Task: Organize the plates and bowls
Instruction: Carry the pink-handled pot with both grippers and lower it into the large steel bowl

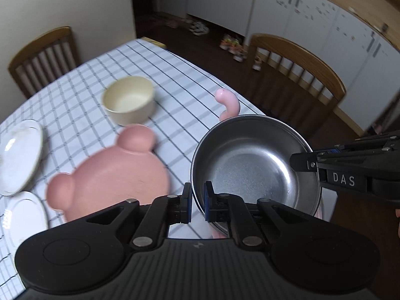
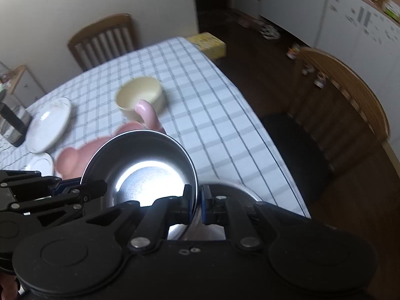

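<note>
A steel bowl (image 1: pixel 250 165) (image 2: pixel 150 172) hangs tilted above the checked tablecloth (image 1: pixel 175 80), held at two sides. My left gripper (image 1: pixel 197 192) (image 2: pixel 100 187) is shut on its left rim. My right gripper (image 2: pixel 198 197) (image 1: pixel 300 162) is shut on the opposite rim. A pink bear-shaped plate (image 1: pixel 112 175) (image 2: pixel 72 160) lies just left of the bowl. Behind it stands a cream bowl (image 1: pixel 128 102) (image 2: pixel 141 95). A pink curved piece (image 1: pixel 228 102) (image 2: pixel 147 115) sticks up past the steel bowl; its base is hidden. Two white plates (image 1: pixel 20 155) (image 1: pixel 22 215) lie at the left.
The table edge (image 2: pixel 275 150) drops off close on the right, with a wooden chair (image 1: pixel 297 75) beside it and another chair (image 2: pixel 105 37) at the far side. A yellow box (image 2: pixel 208 43) sits past the far corner. A dark container (image 2: pixel 12 122) stands at the left.
</note>
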A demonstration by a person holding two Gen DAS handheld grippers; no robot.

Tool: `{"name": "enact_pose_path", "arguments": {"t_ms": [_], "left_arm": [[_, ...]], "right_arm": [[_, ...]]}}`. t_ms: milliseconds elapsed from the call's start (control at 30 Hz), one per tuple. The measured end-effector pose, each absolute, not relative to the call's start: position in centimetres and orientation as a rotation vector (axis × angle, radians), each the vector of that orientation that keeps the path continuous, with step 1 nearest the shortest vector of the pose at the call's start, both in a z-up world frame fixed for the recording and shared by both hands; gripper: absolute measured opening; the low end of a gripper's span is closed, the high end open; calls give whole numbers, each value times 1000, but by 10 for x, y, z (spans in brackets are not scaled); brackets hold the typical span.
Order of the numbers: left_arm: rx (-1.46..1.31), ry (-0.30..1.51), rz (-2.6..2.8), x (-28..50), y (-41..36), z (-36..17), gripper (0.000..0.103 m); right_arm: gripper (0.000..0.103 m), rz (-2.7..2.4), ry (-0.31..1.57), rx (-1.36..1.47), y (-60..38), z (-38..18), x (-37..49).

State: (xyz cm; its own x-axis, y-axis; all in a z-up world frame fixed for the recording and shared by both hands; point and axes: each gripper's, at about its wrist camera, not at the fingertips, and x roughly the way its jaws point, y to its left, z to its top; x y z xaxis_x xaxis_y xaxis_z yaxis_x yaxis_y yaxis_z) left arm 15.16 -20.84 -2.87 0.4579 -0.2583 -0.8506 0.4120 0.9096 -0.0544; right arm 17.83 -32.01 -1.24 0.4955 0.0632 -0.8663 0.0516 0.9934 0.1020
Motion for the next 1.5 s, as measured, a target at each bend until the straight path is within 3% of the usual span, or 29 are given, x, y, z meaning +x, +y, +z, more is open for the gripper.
{"name": "enact_pose_path", "arguments": {"t_ms": [700, 1500], "left_arm": [[306, 1073, -507, 139, -267, -103, 8], [265, 1146, -502, 147, -256, -106, 7]], "right_arm": [[7, -130, 1143, 235, -374, -94, 137], [6, -101, 1152, 187, -368, -95, 143]]}}
